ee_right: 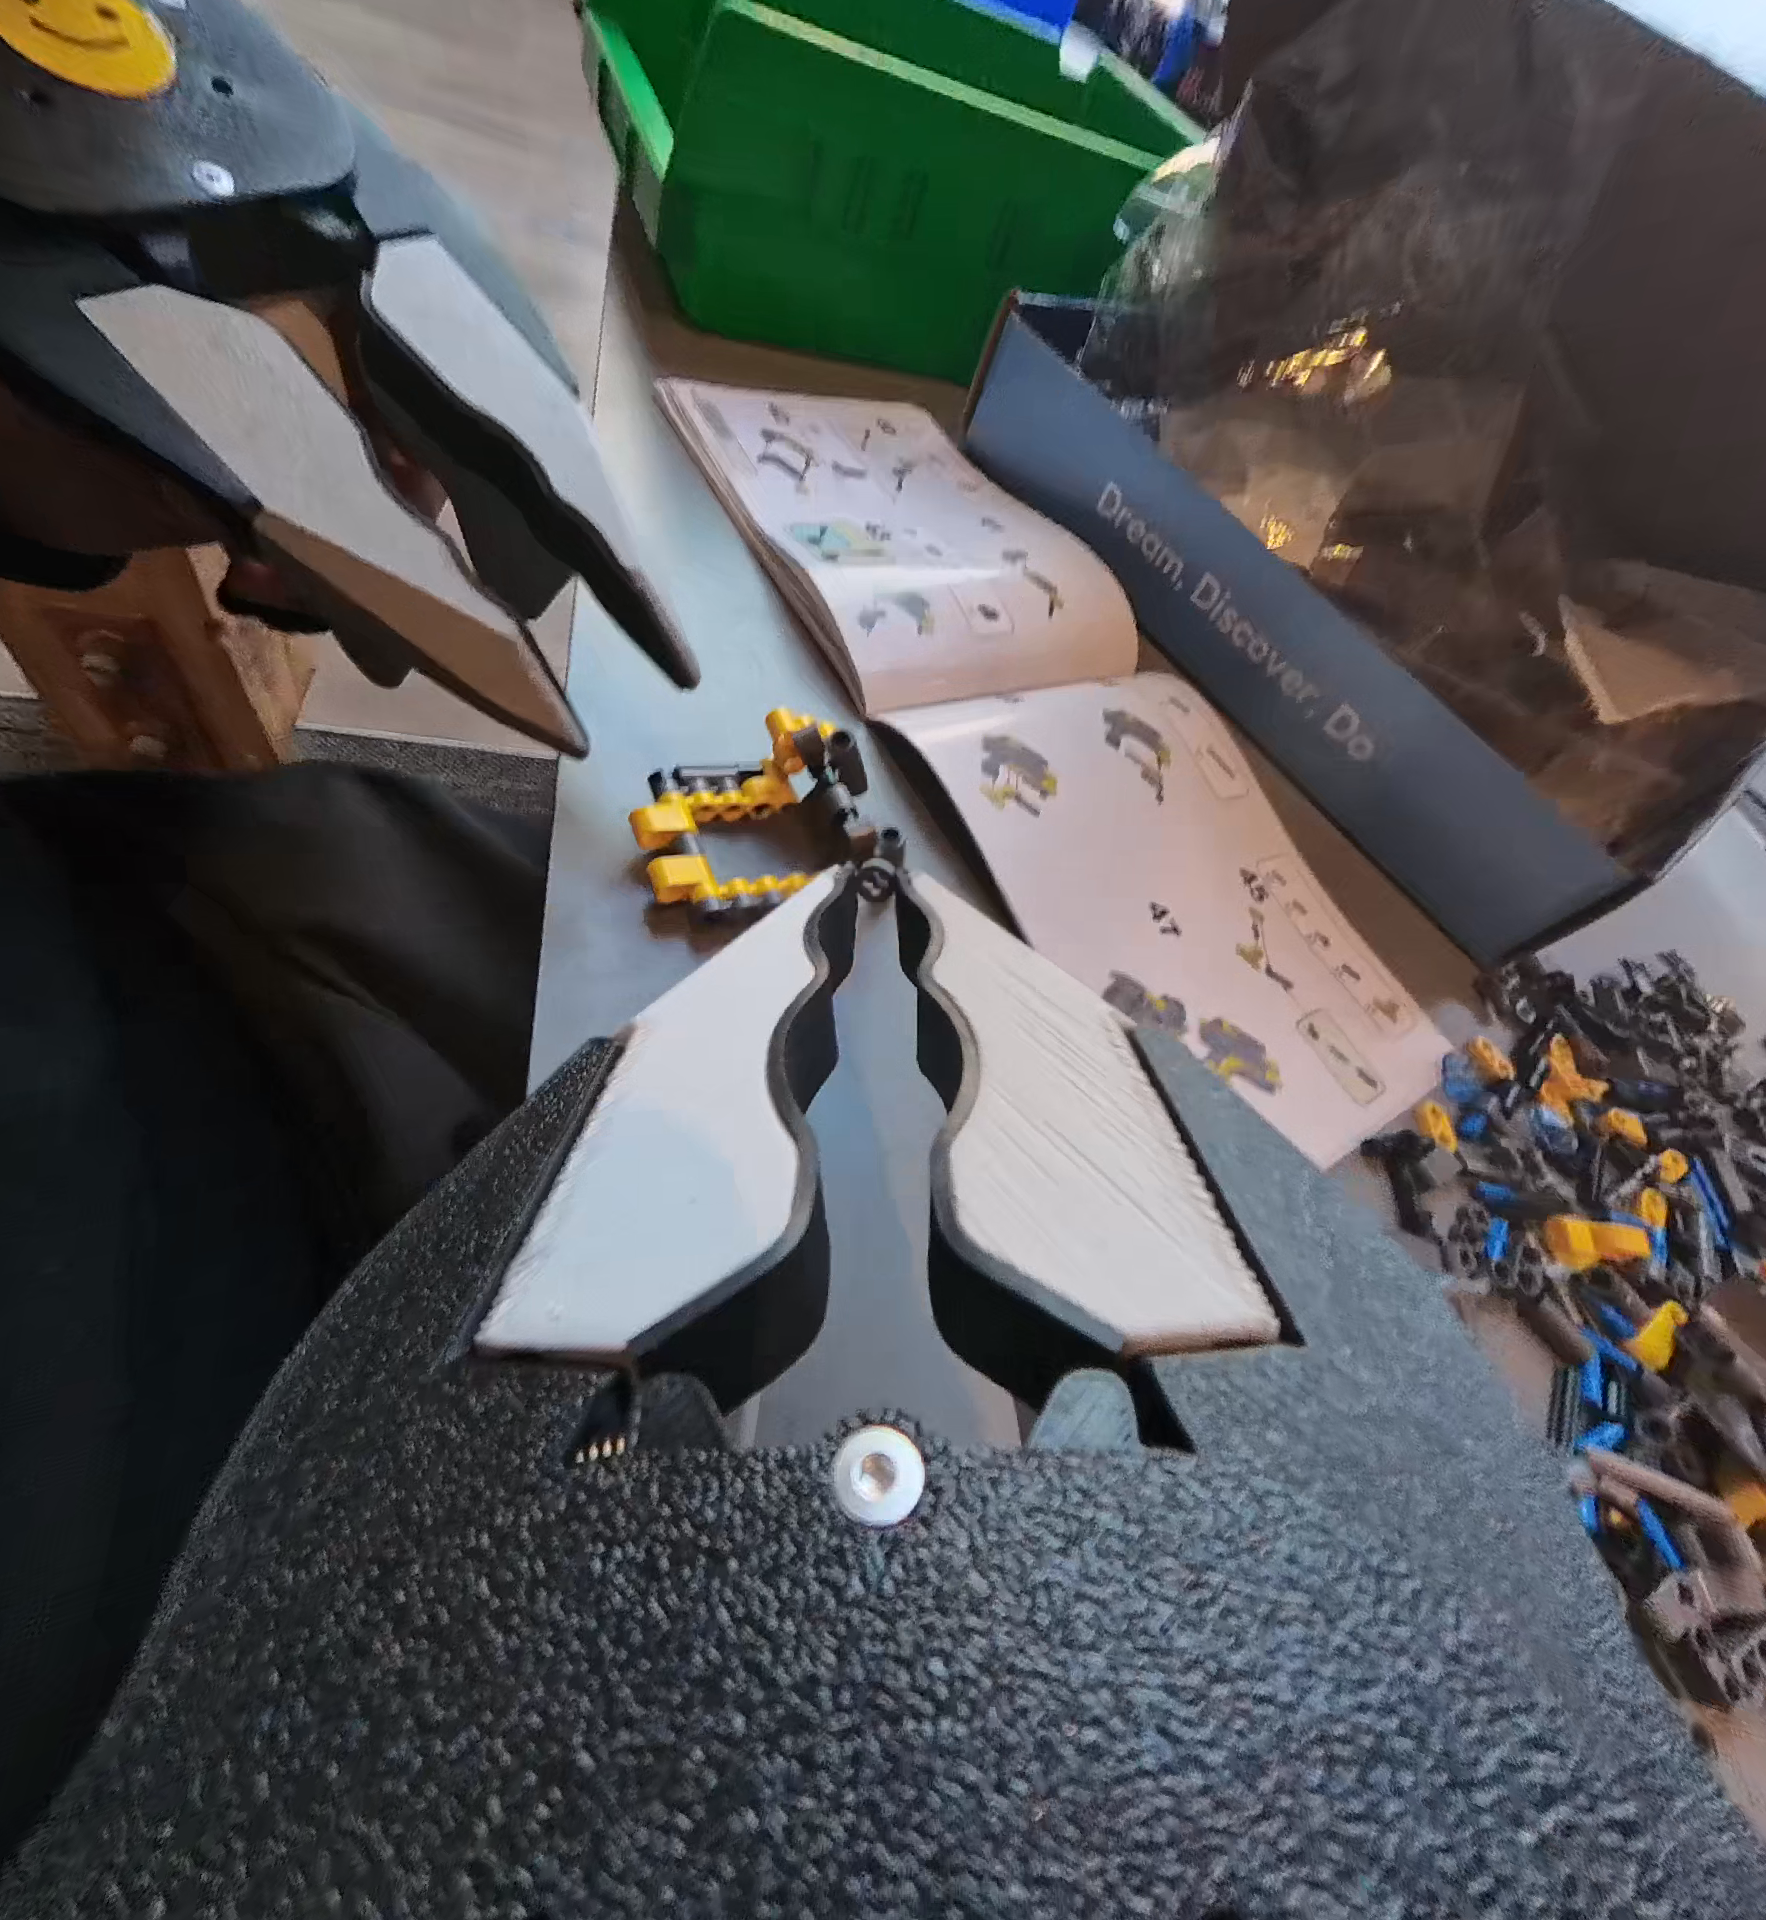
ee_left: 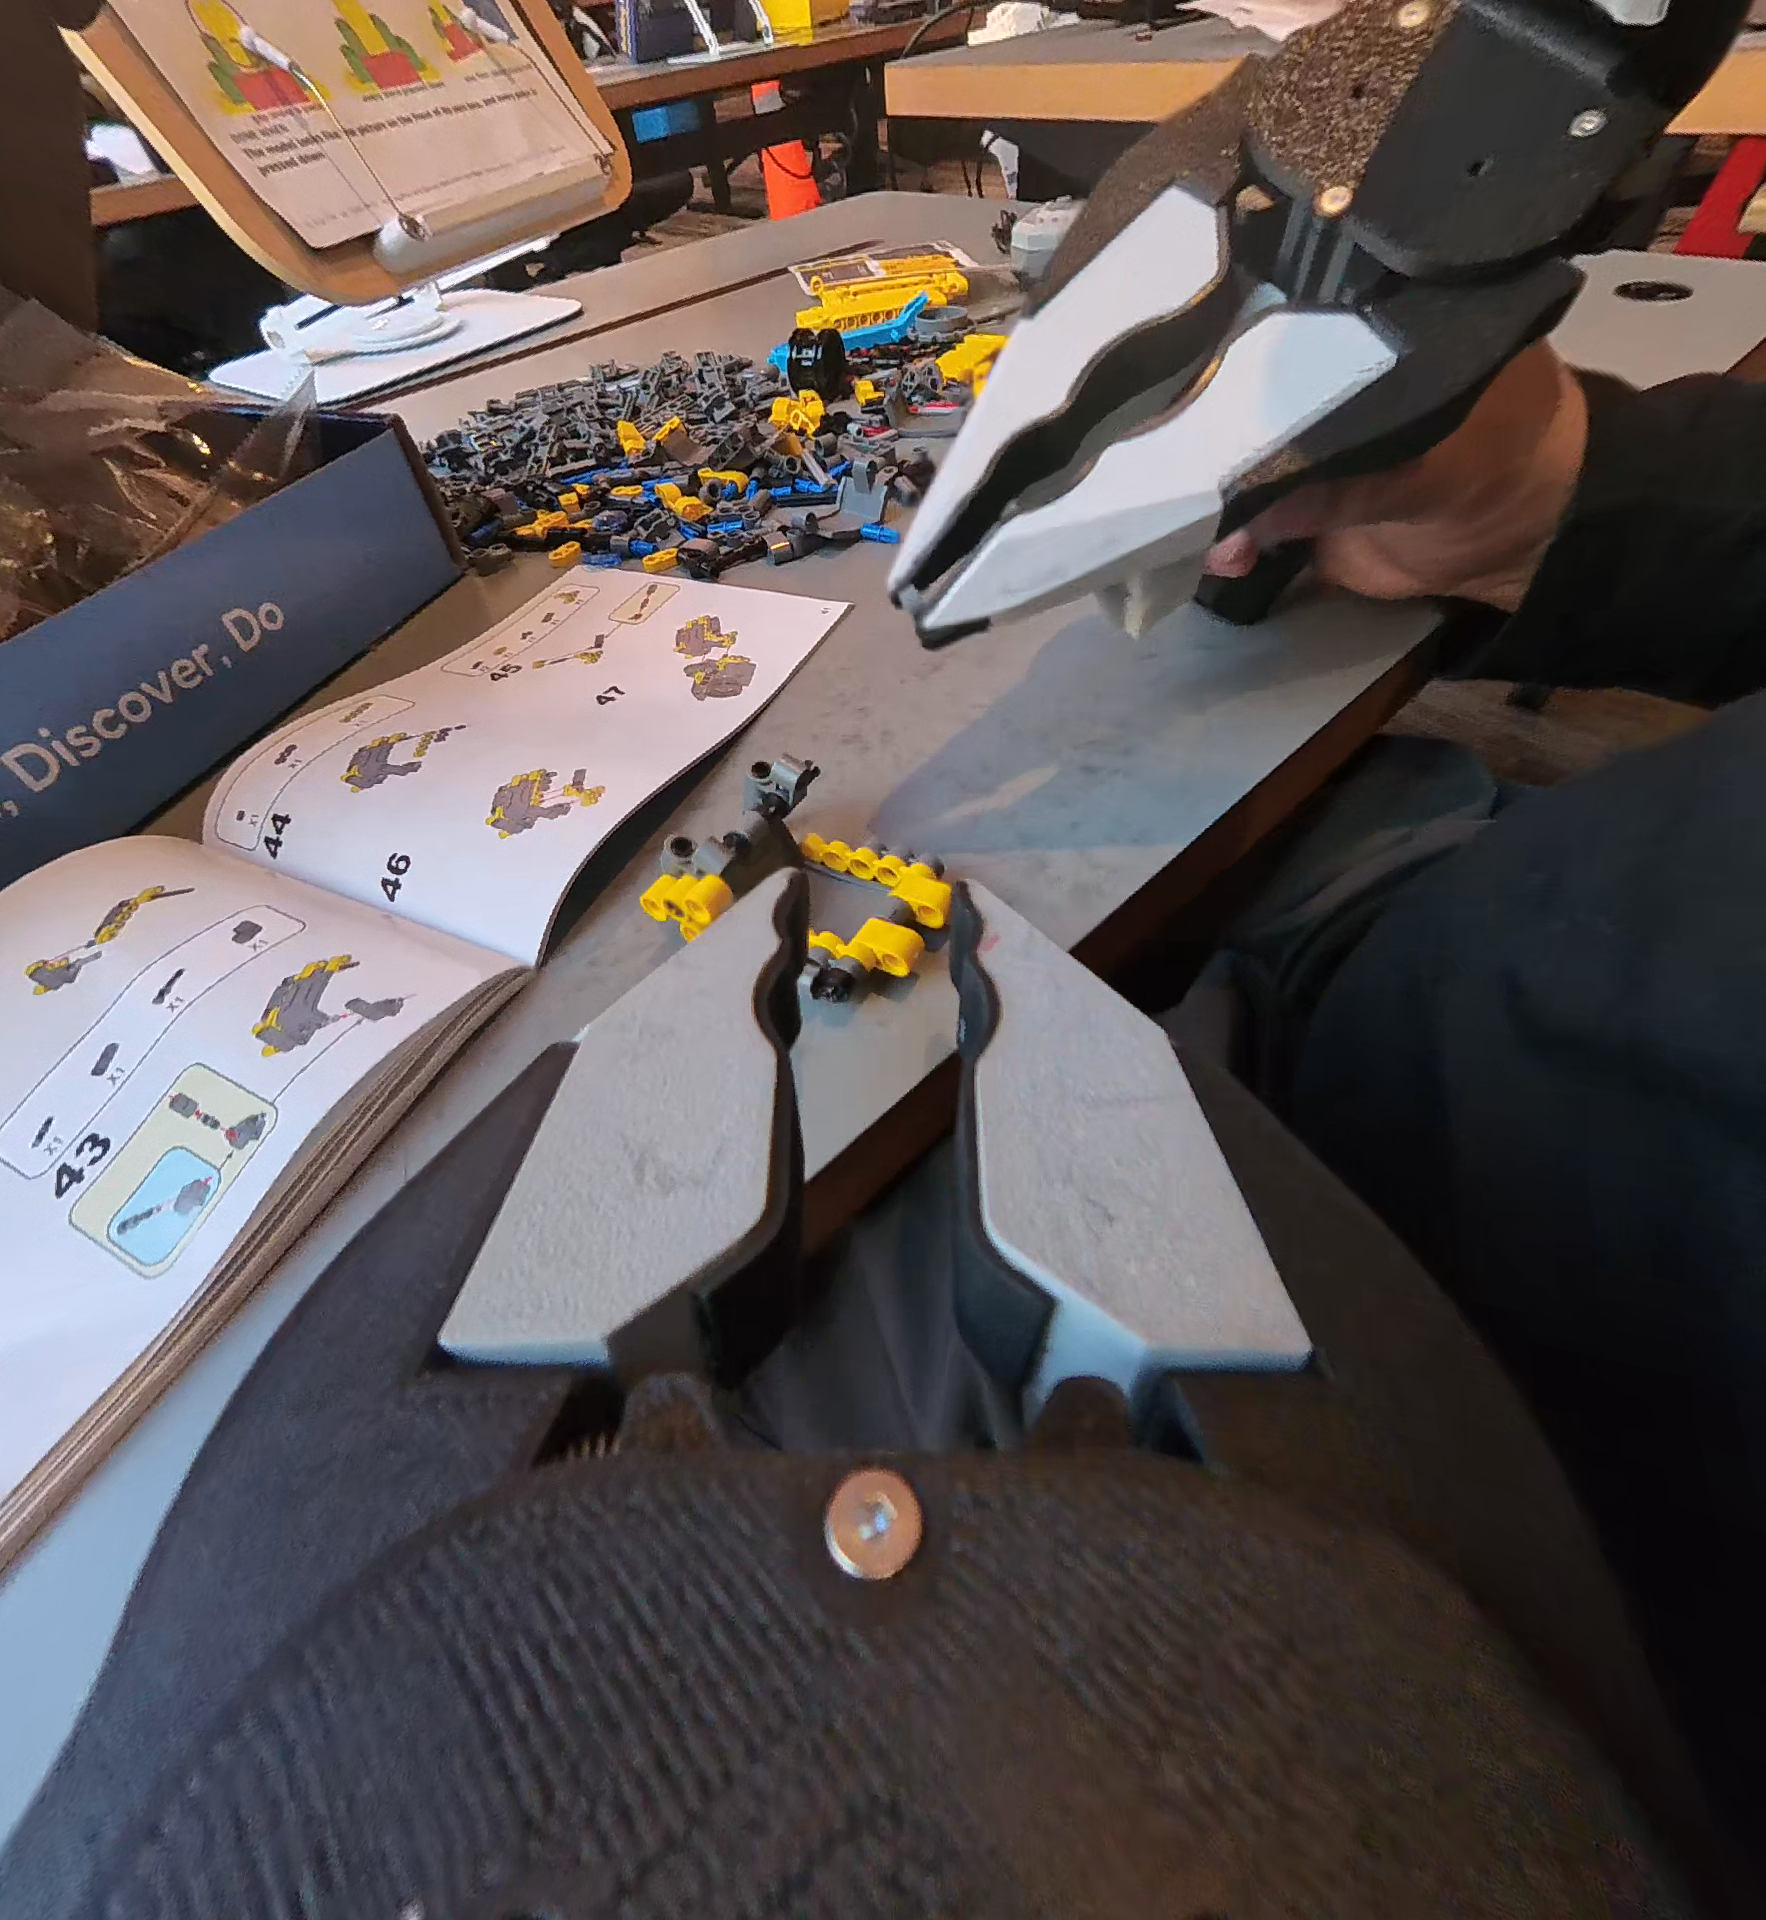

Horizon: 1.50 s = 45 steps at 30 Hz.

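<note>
A small yellow and grey brick assembly (ee_left: 863,940) lies on the grey table (ee_left: 1014,727) near its front edge. My left gripper (ee_left: 879,902) is open, its fingertips on either side of the assembly and just over it, not closed on it. It also shows at the top left of the right wrist view (ee_right: 630,712), open above the assembly (ee_right: 733,805). My right gripper (ee_right: 874,881) is shut on a small black connector piece (ee_right: 877,871) and hovers just right of the assembly. In the left wrist view it (ee_left: 926,615) hangs above the table, held by a hand.
An open instruction booklet (ee_left: 339,935) lies left of the assembly, with a dark blue box (ee_left: 131,707) and a crinkled plastic bag (ee_right: 1481,364) behind it. A pile of loose grey, blue and yellow pieces (ee_left: 671,468) is farther back. A green bin (ee_right: 858,177) stands beyond the table. The grippers' ends are close to 7 cm from one another.
</note>
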### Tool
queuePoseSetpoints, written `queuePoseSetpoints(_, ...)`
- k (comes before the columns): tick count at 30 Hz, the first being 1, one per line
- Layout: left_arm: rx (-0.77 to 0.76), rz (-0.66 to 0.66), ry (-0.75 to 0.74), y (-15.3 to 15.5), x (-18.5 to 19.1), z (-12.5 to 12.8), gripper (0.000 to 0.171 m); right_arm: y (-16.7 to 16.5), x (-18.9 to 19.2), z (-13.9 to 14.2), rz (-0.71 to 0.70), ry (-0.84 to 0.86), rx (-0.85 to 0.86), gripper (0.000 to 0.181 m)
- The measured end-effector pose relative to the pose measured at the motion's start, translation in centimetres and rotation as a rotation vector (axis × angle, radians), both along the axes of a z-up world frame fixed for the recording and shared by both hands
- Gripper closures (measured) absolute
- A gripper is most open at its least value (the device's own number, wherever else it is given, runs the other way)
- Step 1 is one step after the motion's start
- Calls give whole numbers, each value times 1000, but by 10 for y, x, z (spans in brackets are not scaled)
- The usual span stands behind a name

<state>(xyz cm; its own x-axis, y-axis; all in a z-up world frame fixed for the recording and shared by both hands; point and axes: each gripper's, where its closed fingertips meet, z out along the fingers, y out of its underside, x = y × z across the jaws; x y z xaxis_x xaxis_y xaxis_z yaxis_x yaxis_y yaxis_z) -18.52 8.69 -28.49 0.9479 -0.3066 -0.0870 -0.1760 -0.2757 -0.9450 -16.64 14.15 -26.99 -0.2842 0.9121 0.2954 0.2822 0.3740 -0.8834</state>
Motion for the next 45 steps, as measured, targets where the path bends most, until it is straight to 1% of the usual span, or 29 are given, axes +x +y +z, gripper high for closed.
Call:
queuePoseSetpoints(4,13,-18,5,4,3,3,148,3,16,-13,-21,-141,0,175)
queuePoseSetpoints(7,20,-39,0,8,5,5,148,2,25,-14,-22,-203,-11,175)
queuePoseSetpoints(11,-58,-98,-3,11,11,-8,149,3,40,-23,-24,-346,-15,175)
queuePoseSetpoints(14,-68,-116,13,11,12,-9,148,10,45,-24,-53,-391,-18,175)
queuePoseSetpoints(18,-61,-113,11,8,11,-9,148,16,50,-27,-57,-462,-55,175)
queuePoseSetpoints(20,-56,-104,12,7,9,-7,148,22,49,-28,-64,-475,-51,175)
queuePoseSetpoints(23,-57,-93,22,5,7,-2,147,20,45,-27,-33,-482,-86,175)
queuePoseSetpoints(26,-73,-123,110,8,9,3,153,13,40,-31,19,-515,-99,175)
queuePoseSetpoints(28,-147,-178,193,12,14,-2,152,11,37,-35,43,-540,-71,175)
queuePoseSetpoints(31,-272,-262,315,16,17,-19,152,6,34,-40,73,-577,-52,175)
queuePoseSetpoints(33,-337,-248,392,20,9,-28,150,5,34,-44,86,-600,-40,175)
queuePoseSetpoints(35,-373,-256,433,19,7,-33,150,4,36,-47,92,-618,-36,175)
queuePoseSetpoints(38,-387,-249,440,17,6,-35,153,4,40,-53,98,-644,-38,175)
queuePoseSetpoints(41,-377,-245,461,13,2,-31,148,2,39,-56,103,-628,-62,175)
queuePoseSetpoints(43,-363,-250,416,11,2,-25,146,2,38,-56,110,-613,-61,175)
queuePoseSetpoints(45,-366,-256,353,10,1,-25,146,4,37,-55,104,-601,-57,169)
